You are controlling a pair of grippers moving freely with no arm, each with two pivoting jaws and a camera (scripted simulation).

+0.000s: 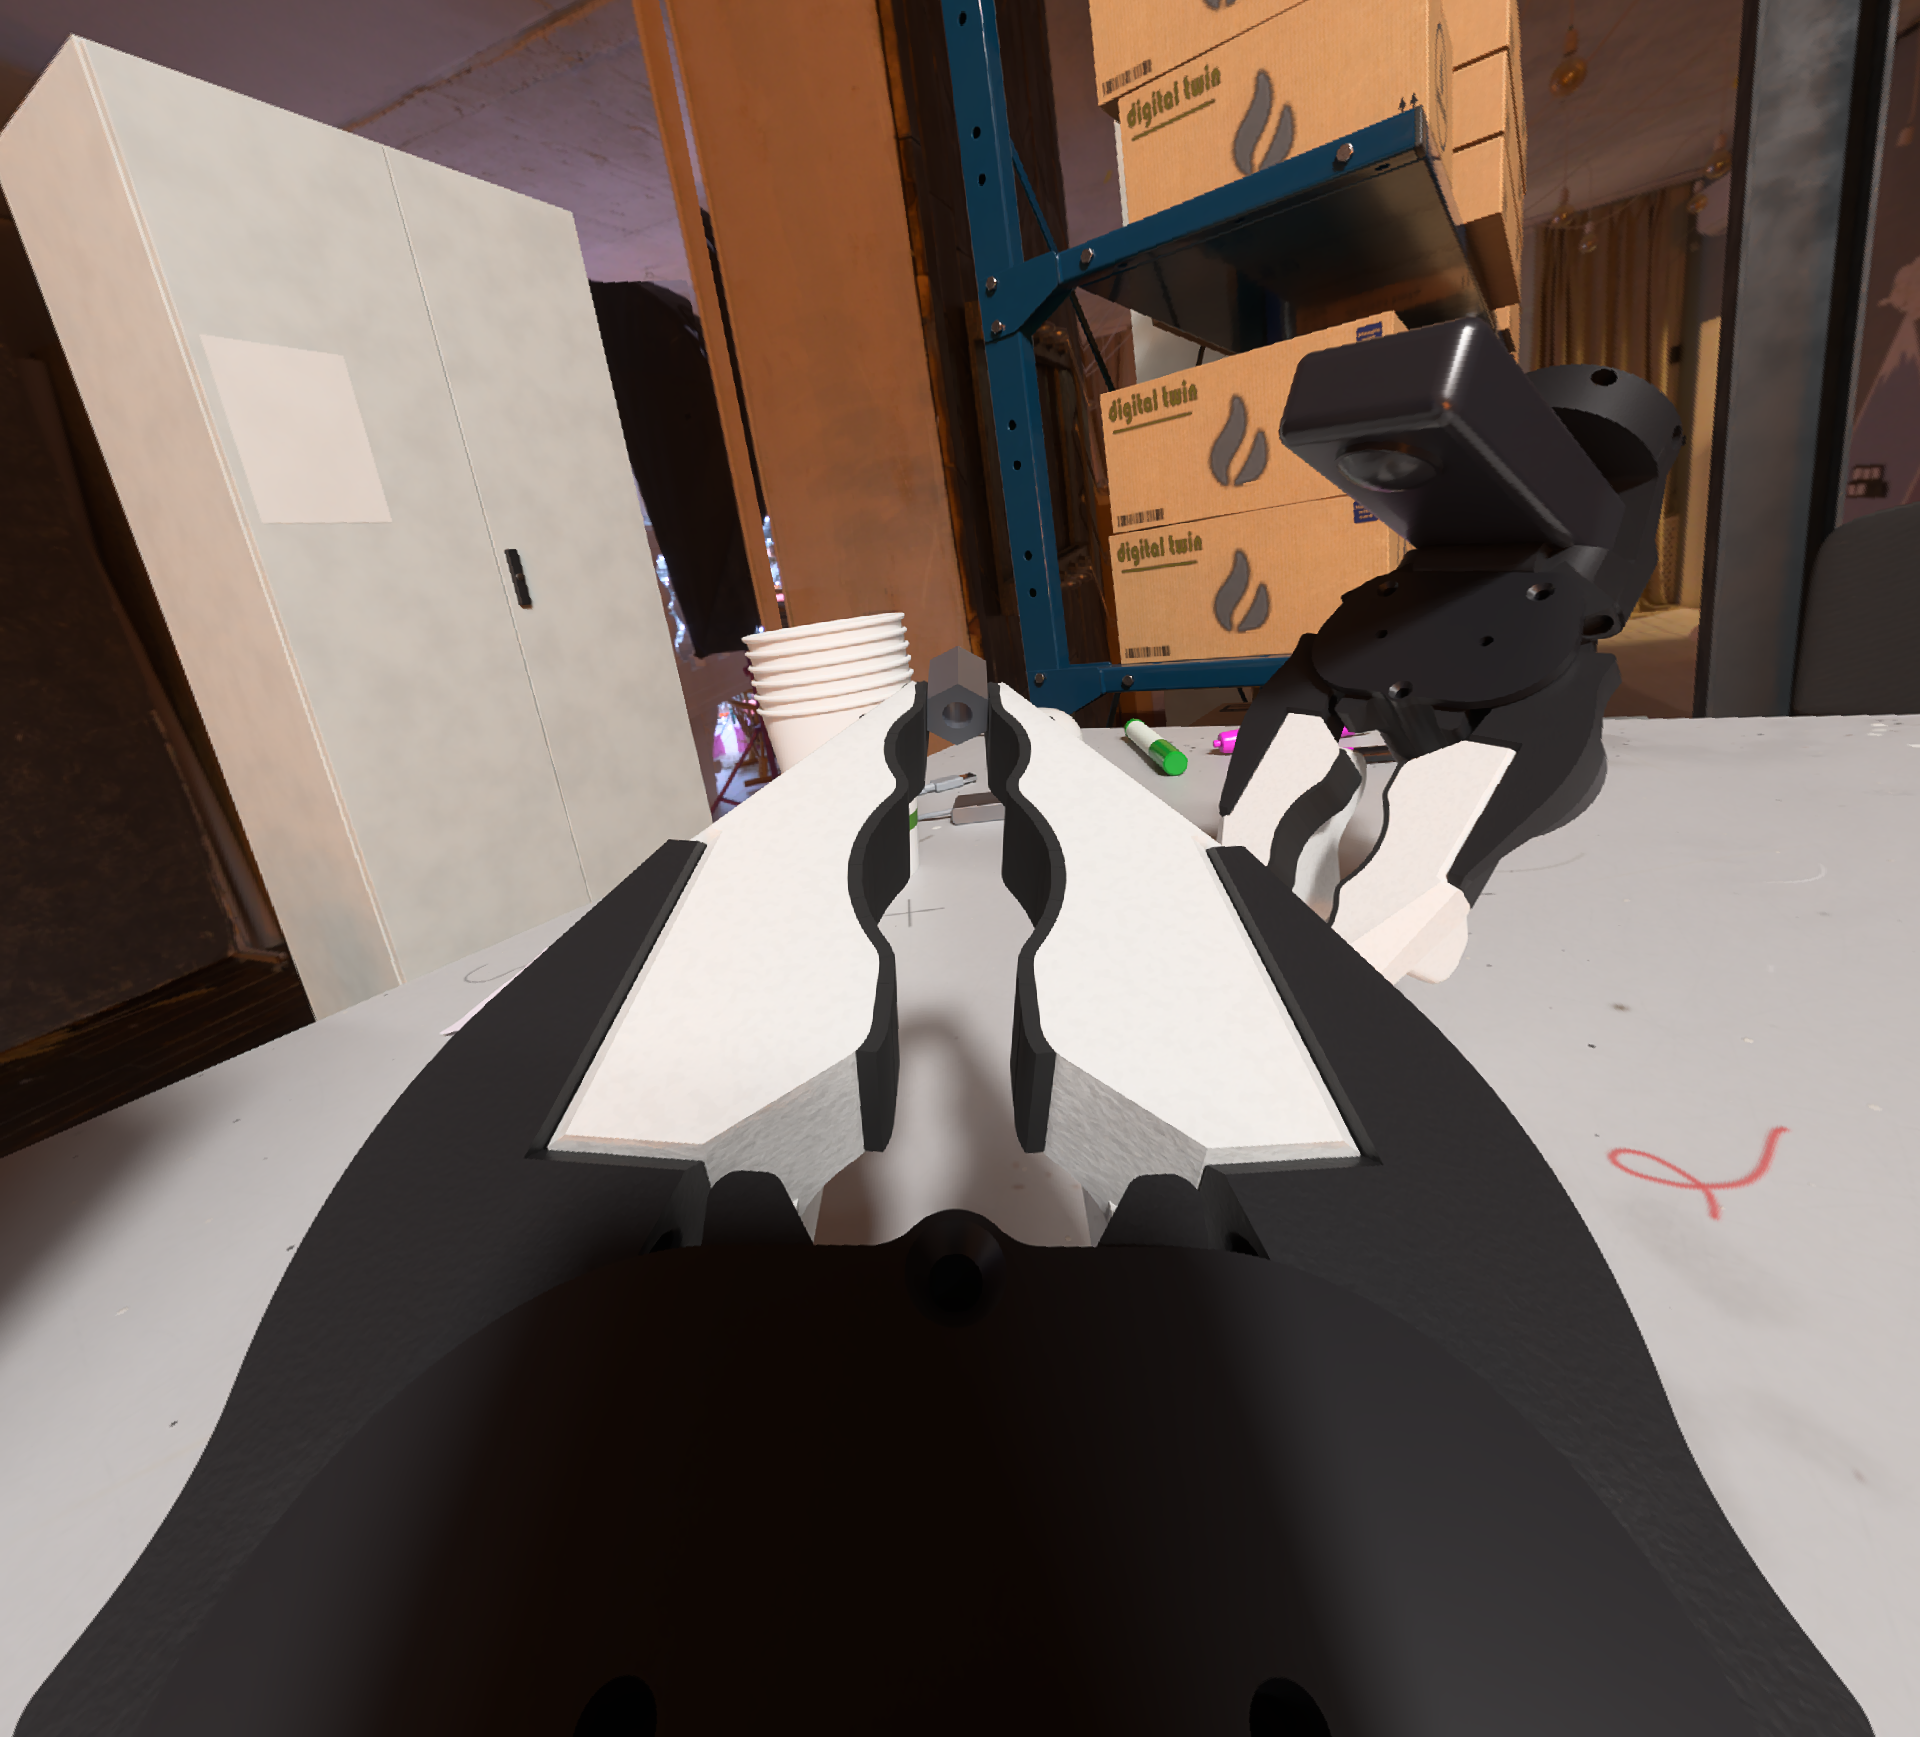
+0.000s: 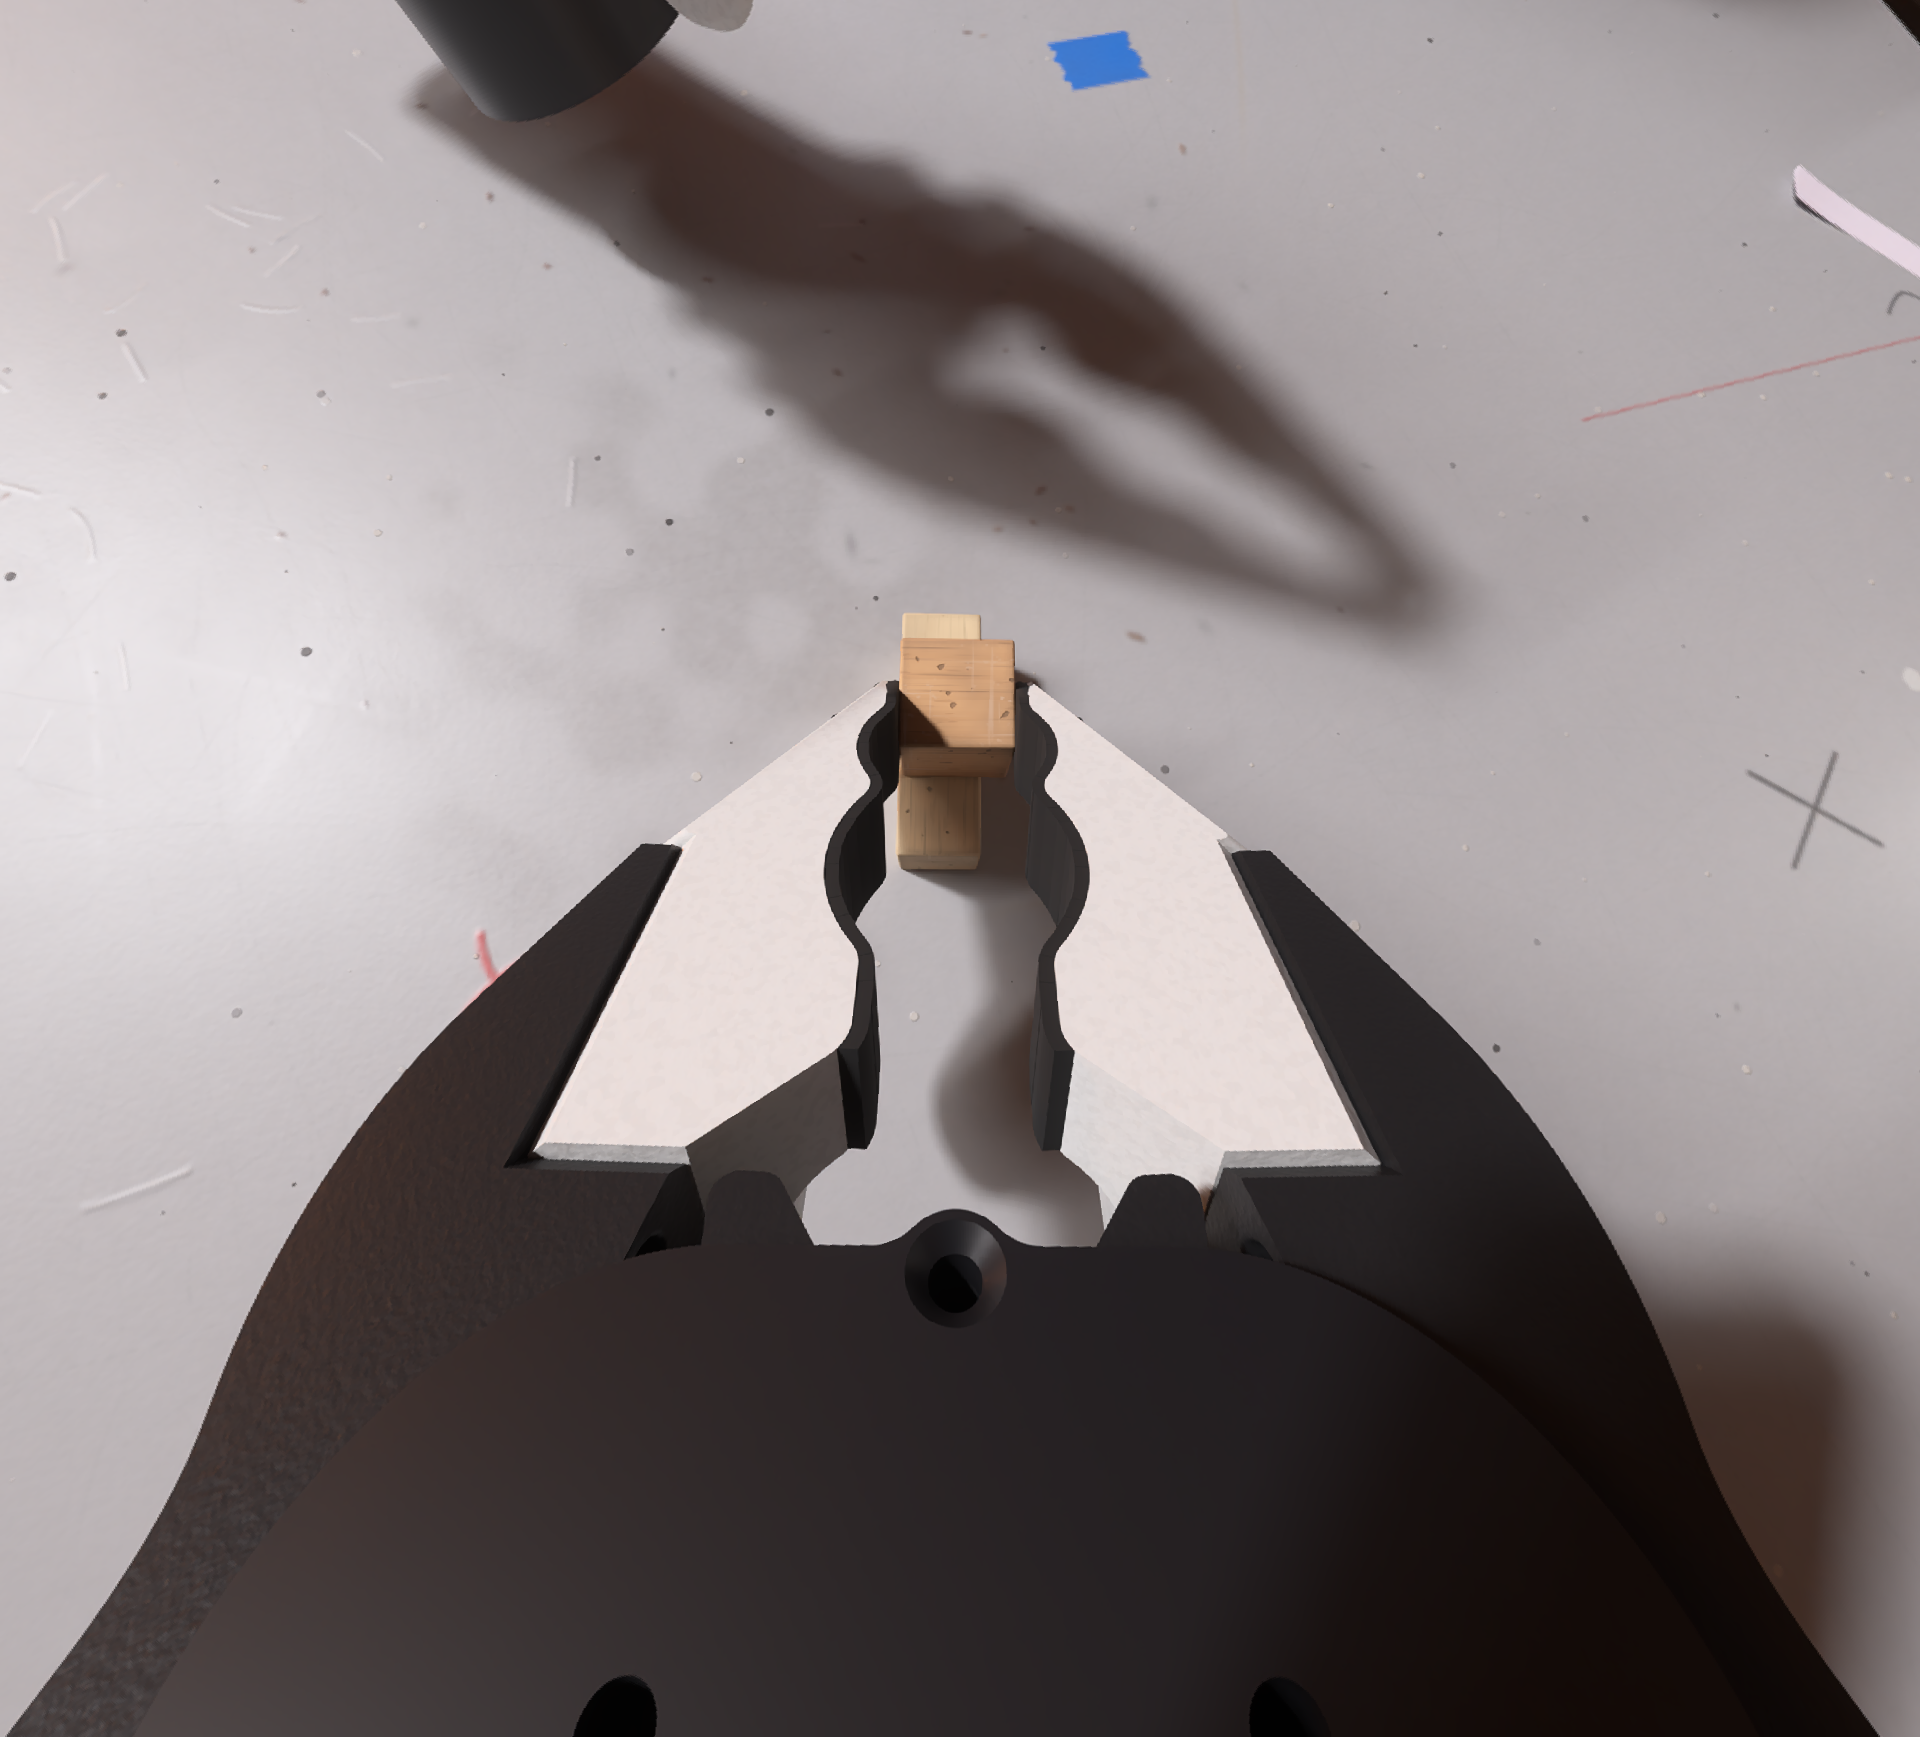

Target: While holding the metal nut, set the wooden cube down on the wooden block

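My left gripper [image 1: 956,713] is shut on a small grey metal nut [image 1: 954,698] and holds it at its fingertips above the grey table [image 1: 1662,1012]. In the right wrist view my right gripper [image 2: 959,698] points down at the table, and its fingers close on the sides of a wooden cube [image 2: 961,700]. The cube sits across a paler, longer wooden block [image 2: 938,825] that lies on the table beneath it. Whether cube and block touch I cannot tell. In the left wrist view the right gripper [image 1: 1382,934] is to the right, tips down, hiding cube and block.
Stacked paper cups [image 1: 831,679], a green marker [image 1: 1155,747] and a small metal piece [image 1: 977,809] lie at the table's far side. A white cabinet [image 1: 364,492] and a blue rack with cardboard boxes [image 1: 1247,440] stand behind. Blue tape [image 2: 1099,59] is stuck on the table.
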